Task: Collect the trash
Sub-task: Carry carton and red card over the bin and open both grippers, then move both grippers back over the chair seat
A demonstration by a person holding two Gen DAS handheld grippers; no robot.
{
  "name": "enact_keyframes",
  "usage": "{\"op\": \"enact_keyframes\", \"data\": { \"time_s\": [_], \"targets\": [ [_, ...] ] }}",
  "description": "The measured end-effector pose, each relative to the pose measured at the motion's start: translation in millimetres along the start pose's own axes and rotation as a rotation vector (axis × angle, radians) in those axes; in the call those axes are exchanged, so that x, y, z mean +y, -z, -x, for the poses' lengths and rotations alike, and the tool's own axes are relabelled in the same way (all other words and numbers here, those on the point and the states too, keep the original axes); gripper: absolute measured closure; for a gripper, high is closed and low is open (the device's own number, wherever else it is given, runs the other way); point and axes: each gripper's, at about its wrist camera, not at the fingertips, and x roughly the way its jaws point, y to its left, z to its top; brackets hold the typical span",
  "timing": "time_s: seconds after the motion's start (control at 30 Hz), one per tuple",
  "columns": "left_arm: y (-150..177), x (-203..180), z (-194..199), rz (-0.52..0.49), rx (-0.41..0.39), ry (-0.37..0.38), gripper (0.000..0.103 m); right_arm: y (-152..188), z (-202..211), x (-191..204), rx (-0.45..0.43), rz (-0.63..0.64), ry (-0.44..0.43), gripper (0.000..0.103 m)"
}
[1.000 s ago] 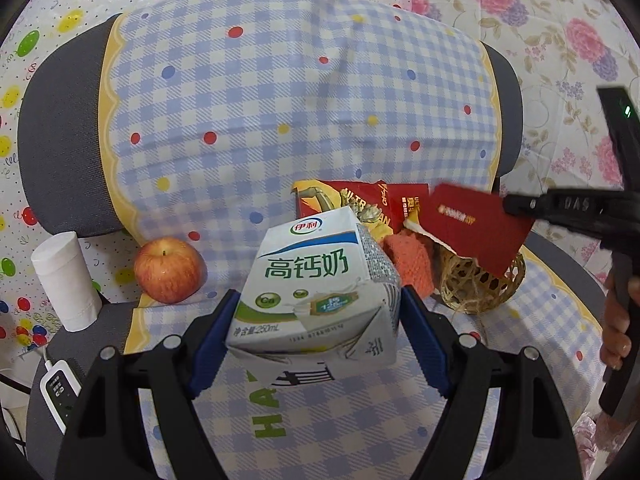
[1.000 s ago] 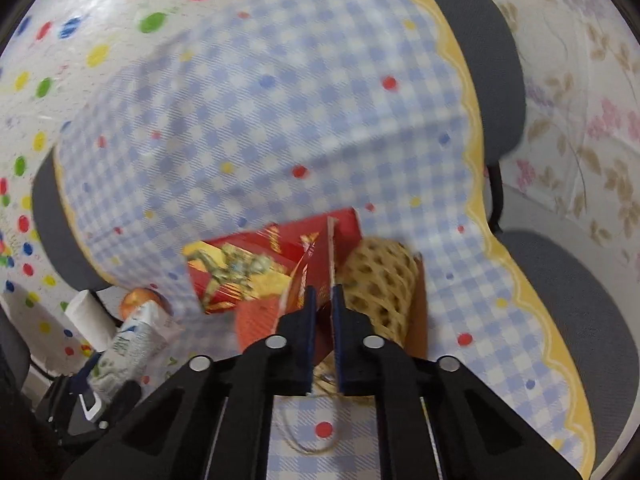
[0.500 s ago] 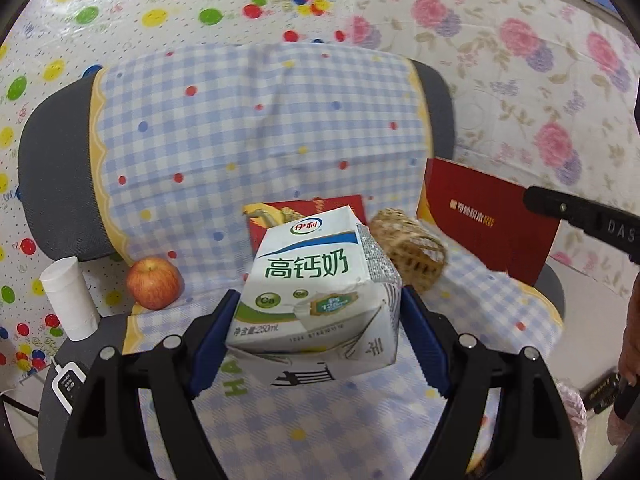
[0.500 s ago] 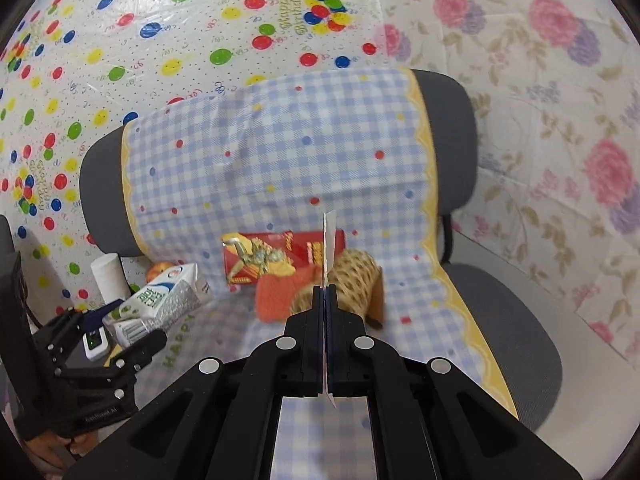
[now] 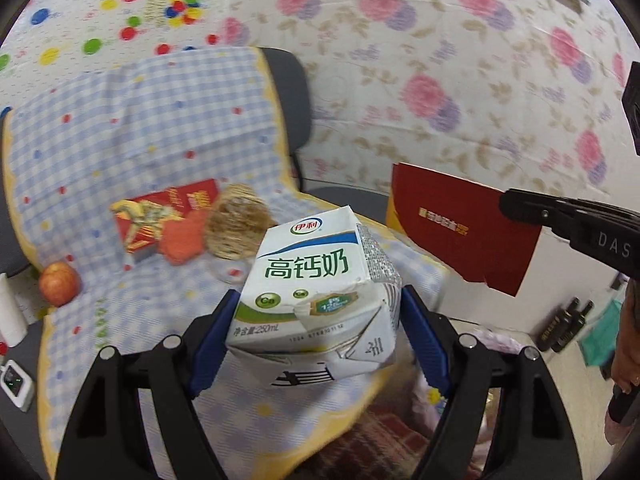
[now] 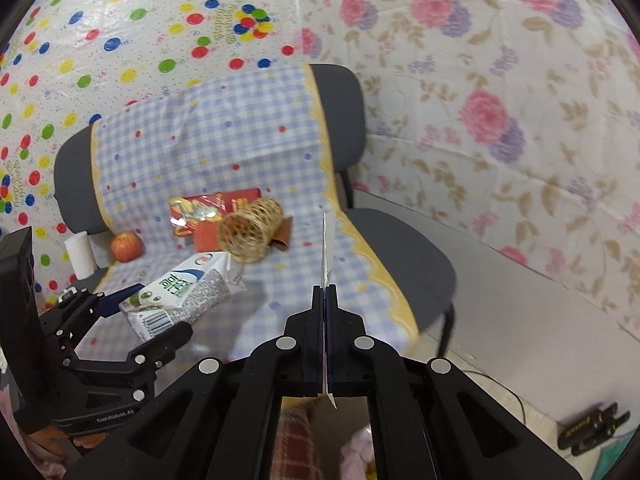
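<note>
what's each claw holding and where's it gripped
Left claw clamps the milk carton across its two side faces near the base. Right claw pinches the red envelope at one edge.

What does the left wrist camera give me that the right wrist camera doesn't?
Only the left wrist view shows the red card's printed face; the right sees it edge-on. Only the right wrist view shows the left tongs from outside, shut on the milk carton. Both show the carton, apple, woven basket and checked chair cover.
</note>
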Motion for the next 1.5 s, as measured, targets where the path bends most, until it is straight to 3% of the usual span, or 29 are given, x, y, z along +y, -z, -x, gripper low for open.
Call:
{"op": "enact_keyframes", "data": {
  "time_s": [0.37,0.57,0.7,0.87,0.9,0.93,1.0,1.03,1.3,1.5],
  "targets": [
    [24,-92,-18,-0.132,0.081,0.217,0.026,81,57,-74,0.103,-0.168,0.197,0.101],
    [33,-134,-30,-0.186,0.122,0.286,0.026,116,70,-102,0.15,-0.245,0.251,0.101],
    [33,-152,-43,-0.206,0.149,0.309,0.025,122,65,-116,0.171,-0.284,0.261,0.101],
    [29,-164,-59,-0.22,0.167,0.32,0.023,120,54,-128,0.174,-0.317,0.267,0.096],
    [29,-168,-62,-0.227,0.174,0.321,0.019,119,51,-131,0.175,-0.324,0.258,0.095],
    [28,-169,-63,-0.231,0.172,0.321,0.017,119,50,-132,0.175,-0.333,0.244,0.091],
    [27,-171,-63,-0.238,0.163,0.31,0.01,118,47,-137,0.17,-0.352,0.24,0.068],
    [26,-169,-62,-0.239,0.162,0.307,0.01,117,48,-138,0.16,-0.35,0.246,0.066],
    [12,-118,-47,-0.128,0.118,0.214,0.01,103,54,-131,0.113,-0.317,0.257,0.065],
    [6,-87,-35,-0.073,0.1,0.15,0.01,87,52,-108,0.083,-0.268,0.216,0.065]
  ]
}}
